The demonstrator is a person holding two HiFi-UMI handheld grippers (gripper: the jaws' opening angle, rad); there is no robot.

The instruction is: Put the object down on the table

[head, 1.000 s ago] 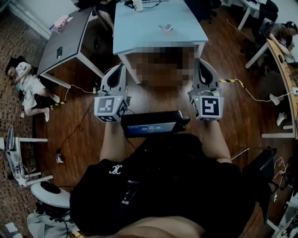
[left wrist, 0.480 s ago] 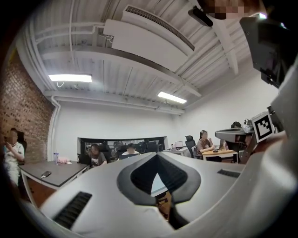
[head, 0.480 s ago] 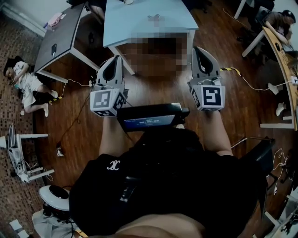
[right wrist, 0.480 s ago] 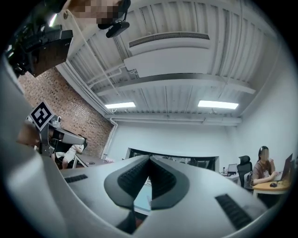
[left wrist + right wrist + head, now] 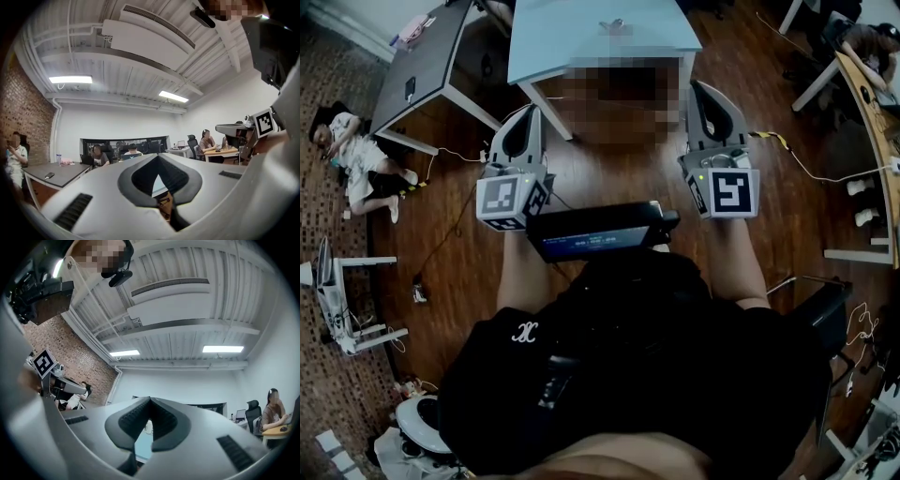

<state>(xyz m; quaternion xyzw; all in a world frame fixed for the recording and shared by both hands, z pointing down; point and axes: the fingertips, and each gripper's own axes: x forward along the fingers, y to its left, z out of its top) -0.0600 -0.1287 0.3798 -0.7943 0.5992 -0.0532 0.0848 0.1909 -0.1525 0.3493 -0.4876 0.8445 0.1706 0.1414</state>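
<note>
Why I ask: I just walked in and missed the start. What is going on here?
A person stands holding a gripper in each hand, out in front over the wooden floor. The left gripper and right gripper both have their jaws shut with nothing between them. A light blue table stands ahead of them, beyond both grippers. A small thing lies on it, too small to identify.
</note>
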